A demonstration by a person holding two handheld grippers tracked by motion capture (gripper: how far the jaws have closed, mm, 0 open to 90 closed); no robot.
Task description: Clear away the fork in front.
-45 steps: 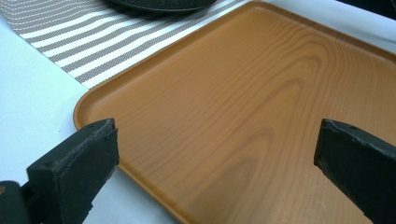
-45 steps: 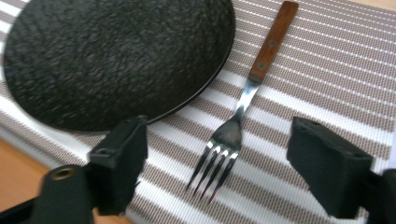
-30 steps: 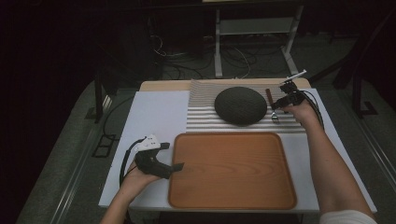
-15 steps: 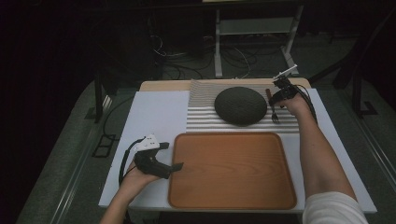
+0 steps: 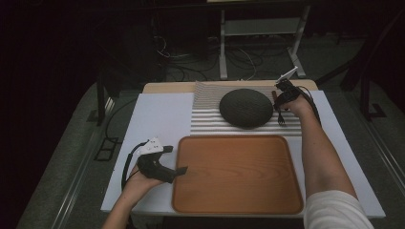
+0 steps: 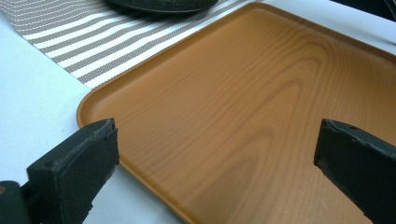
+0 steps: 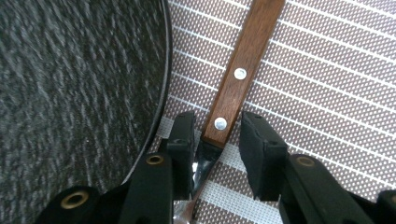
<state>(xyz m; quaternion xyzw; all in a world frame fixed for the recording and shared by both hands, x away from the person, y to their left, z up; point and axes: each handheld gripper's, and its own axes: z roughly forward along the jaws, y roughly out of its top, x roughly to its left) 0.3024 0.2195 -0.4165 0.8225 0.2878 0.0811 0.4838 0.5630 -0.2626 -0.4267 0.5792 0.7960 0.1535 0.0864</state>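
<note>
As the right gripper (image 7: 217, 140) drops over the fork (image 7: 236, 79) (three o'clock of the plate (image 5: 246, 108)), jaws straddle its handle unclosed; left gripper (image 6: 215, 163) gapes idle.

High view: overhead, facing forward across the tabletop (image 5: 157, 114). Left gripper view: close, low over the wooden tray (image 6: 243, 116). Right gripper view: very close above the striped mat (image 7: 327, 70); both surfaces appear in the high view.

A lab-like recording room: dark surroundings, loose floor cables (image 5: 167, 52), a metal stand (image 5: 260, 33) behind the table (image 5: 153, 119)
</note>
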